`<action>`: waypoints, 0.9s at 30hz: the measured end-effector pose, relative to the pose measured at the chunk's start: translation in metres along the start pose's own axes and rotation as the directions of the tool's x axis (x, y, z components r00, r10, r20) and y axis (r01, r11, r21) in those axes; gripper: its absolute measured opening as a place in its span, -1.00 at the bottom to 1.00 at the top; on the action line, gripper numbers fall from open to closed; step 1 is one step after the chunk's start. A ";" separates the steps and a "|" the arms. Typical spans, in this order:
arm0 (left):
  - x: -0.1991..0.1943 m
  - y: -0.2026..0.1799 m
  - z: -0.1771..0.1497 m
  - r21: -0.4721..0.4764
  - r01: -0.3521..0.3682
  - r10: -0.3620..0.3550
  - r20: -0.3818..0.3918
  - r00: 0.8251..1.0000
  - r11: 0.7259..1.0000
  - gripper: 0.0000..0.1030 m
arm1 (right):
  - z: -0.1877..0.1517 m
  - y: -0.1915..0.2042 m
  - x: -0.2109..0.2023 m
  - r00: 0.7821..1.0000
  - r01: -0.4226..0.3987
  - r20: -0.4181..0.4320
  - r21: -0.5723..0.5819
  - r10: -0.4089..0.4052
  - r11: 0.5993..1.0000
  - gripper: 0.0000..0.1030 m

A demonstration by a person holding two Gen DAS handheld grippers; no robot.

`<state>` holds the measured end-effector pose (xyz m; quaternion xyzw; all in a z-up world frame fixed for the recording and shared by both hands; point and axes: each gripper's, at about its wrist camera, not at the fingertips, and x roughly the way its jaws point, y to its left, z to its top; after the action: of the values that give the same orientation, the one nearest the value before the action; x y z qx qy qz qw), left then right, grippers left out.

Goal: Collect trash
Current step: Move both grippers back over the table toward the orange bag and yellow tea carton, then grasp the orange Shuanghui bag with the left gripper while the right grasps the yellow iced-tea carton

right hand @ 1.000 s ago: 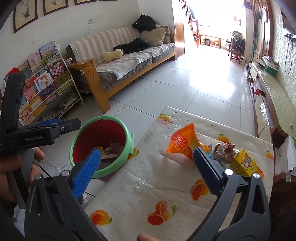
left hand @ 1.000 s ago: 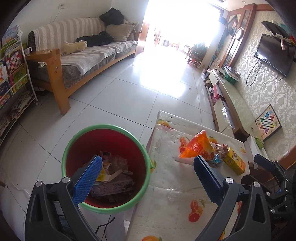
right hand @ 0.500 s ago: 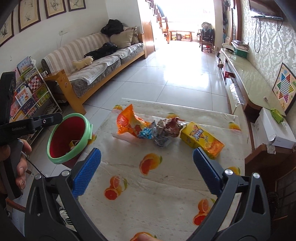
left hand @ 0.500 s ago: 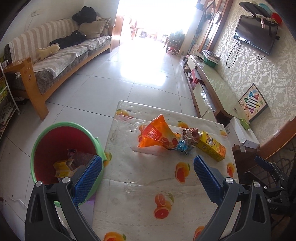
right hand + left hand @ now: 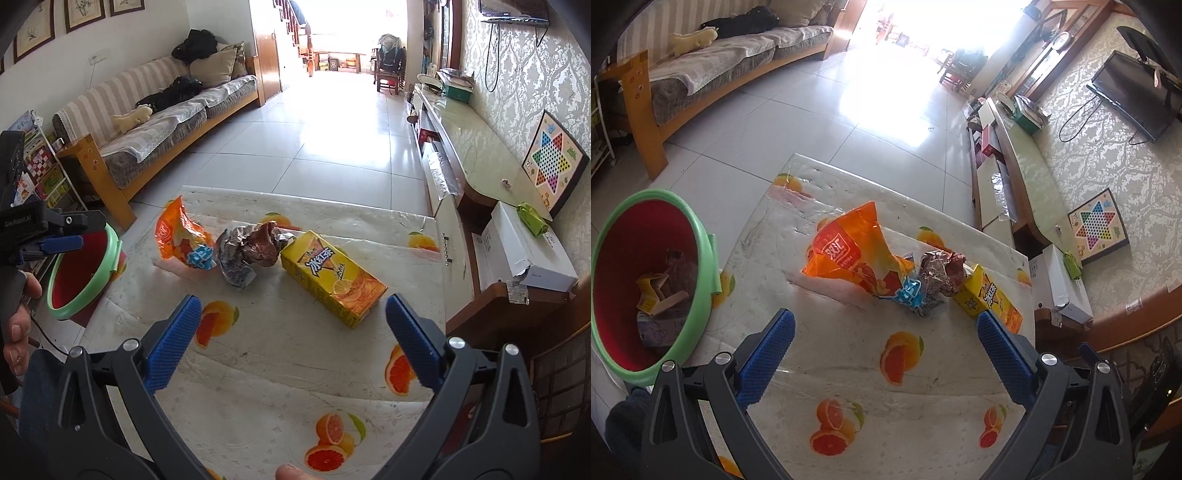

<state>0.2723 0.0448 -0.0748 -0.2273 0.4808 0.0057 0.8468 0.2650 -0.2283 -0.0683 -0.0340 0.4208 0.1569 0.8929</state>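
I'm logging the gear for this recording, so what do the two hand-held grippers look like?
Both match: the left hand-held gripper and right hand-held gripper have black plastic frames with silver screws, and two fingers with blue ribbed pads. In the right wrist view, the left one's black body bears white "GenRobot.AI" lettering.

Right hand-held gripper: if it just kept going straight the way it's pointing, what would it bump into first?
Probably the yellow drink carton, lying on the table just ahead of the open right hand-held gripper. The crumpled wrappers sit slightly left and farther on. Depth is hard to judge.
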 end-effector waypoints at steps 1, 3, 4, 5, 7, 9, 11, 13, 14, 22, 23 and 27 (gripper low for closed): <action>0.007 -0.001 0.001 -0.022 -0.001 0.000 -0.005 1.000 1.000 0.84 | 0.001 -0.004 0.006 1.000 0.006 -0.006 -0.008 -0.006 1.000 0.91; 0.019 -0.003 0.005 -0.067 -0.006 0.005 -0.004 1.000 0.998 0.84 | 0.003 -0.010 0.018 1.000 0.012 -0.016 -0.021 -0.012 1.000 0.91; 0.025 -0.003 0.007 -0.089 -0.010 0.010 0.002 1.000 0.996 0.84 | 0.005 -0.012 0.024 1.000 0.014 -0.021 -0.028 -0.014 1.000 0.91; 0.031 -0.002 0.010 -0.112 -0.010 0.011 0.008 1.000 0.994 0.84 | 0.006 -0.015 0.030 1.000 0.013 -0.026 -0.037 -0.014 0.999 0.91; 0.043 0.000 0.014 -0.157 -0.024 0.026 0.013 1.000 0.987 0.84 | 0.008 -0.019 0.042 0.999 0.008 -0.044 -0.055 -0.011 0.998 0.91; 0.056 0.002 0.018 -0.204 -0.028 0.029 0.004 1.000 0.979 0.84 | 0.010 -0.021 0.053 0.998 0.003 -0.057 -0.075 -0.007 0.997 0.91; 0.071 0.006 0.021 -0.254 -0.039 0.036 -0.018 0.999 0.967 0.84 | 0.012 -0.023 0.063 0.998 -0.002 -0.064 -0.095 -0.004 0.995 0.91; 0.088 0.010 0.023 -0.303 -0.058 0.047 -0.044 0.998 0.951 0.85 | 0.014 -0.023 0.075 0.997 -0.006 -0.078 -0.116 -0.003 0.993 0.91; 0.095 0.011 0.023 -0.323 -0.066 0.051 -0.055 0.997 0.944 0.84 | 0.014 -0.024 0.081 0.996 -0.007 -0.084 -0.126 -0.003 0.992 0.91; 0.140 0.017 0.020 -0.406 -0.144 0.109 -0.107 0.988 0.902 0.84 | 0.012 -0.027 0.129 0.990 -0.013 -0.143 -0.193 -0.015 0.981 0.91; 0.144 0.015 0.021 -0.405 -0.153 0.118 -0.110 0.987 0.902 0.84 | 0.012 -0.027 0.132 0.989 -0.012 -0.144 -0.201 -0.017 0.980 0.91; 0.158 0.012 0.022 -0.405 -0.176 0.141 -0.115 0.983 0.897 0.84 | 0.013 -0.029 0.146 0.988 -0.023 -0.156 -0.199 -0.009 0.980 0.91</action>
<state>0.3726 0.0317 -0.1986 -0.3613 0.5202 0.1670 0.7556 0.3712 -0.2169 -0.1734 -0.1343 0.4718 0.1983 0.8486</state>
